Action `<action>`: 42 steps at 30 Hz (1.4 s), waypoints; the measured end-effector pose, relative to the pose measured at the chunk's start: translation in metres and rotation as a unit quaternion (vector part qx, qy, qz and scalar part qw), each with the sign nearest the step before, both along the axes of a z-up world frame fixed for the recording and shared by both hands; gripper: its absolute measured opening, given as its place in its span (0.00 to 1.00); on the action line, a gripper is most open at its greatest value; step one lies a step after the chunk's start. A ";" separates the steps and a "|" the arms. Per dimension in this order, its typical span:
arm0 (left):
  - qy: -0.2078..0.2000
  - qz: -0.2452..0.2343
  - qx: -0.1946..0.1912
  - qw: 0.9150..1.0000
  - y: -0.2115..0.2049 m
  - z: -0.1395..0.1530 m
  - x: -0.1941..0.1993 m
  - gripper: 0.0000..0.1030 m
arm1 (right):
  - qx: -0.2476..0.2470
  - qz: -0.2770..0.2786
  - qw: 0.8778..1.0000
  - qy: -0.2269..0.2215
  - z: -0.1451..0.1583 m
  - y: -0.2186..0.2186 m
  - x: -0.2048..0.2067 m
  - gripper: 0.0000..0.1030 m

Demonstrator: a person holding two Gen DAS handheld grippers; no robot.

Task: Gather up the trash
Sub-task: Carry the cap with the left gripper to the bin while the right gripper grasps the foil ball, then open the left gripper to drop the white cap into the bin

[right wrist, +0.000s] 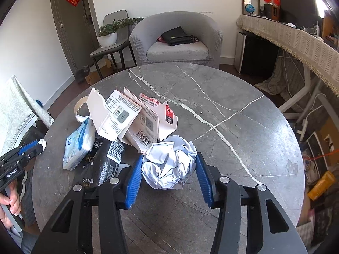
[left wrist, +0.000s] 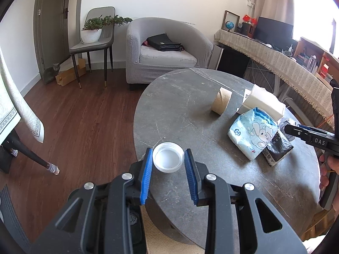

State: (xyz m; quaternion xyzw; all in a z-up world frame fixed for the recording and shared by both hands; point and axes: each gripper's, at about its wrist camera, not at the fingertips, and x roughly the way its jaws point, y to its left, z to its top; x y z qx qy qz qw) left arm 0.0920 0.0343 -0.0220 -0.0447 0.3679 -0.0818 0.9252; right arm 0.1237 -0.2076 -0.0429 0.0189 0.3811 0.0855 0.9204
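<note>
On the round grey marble table (left wrist: 180,97), a white plastic lid (left wrist: 168,157) lies open side up between the tips of my left gripper (left wrist: 168,155); the jaws are open and stand just beside its rim. My right gripper (right wrist: 168,165) is open around a crumpled white paper ball (right wrist: 169,164) on the table (right wrist: 243,110); whether the pads touch it I cannot tell. A cardboard roll (left wrist: 221,103), a blue-white tissue pack (left wrist: 252,134), a black packet (left wrist: 277,148) and torn white card packaging (right wrist: 135,116) lie close by.
A grey armchair (left wrist: 165,48) with a black bag stands beyond the table. A chair with a potted plant (left wrist: 93,31) and a grey cat (left wrist: 50,74) are at the far left. A long cloth-covered desk (left wrist: 275,57) runs along the right. The floor is wood.
</note>
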 end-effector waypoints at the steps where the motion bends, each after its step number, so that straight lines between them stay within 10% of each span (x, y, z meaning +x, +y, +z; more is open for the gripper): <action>1: 0.000 0.002 0.000 1.000 0.003 0.000 -0.001 0.32 | 0.001 -0.001 1.000 -0.007 0.003 0.001 -0.002 0.48; 22: 0.027 0.047 0.012 0.998 0.074 -0.014 -0.018 0.32 | -0.049 0.031 0.986 -0.156 0.064 0.087 -0.036 0.48; 42: 0.109 0.083 0.027 0.990 0.141 -0.069 -0.047 0.32 | 0.017 0.177 0.978 -0.113 0.045 0.216 -0.041 0.48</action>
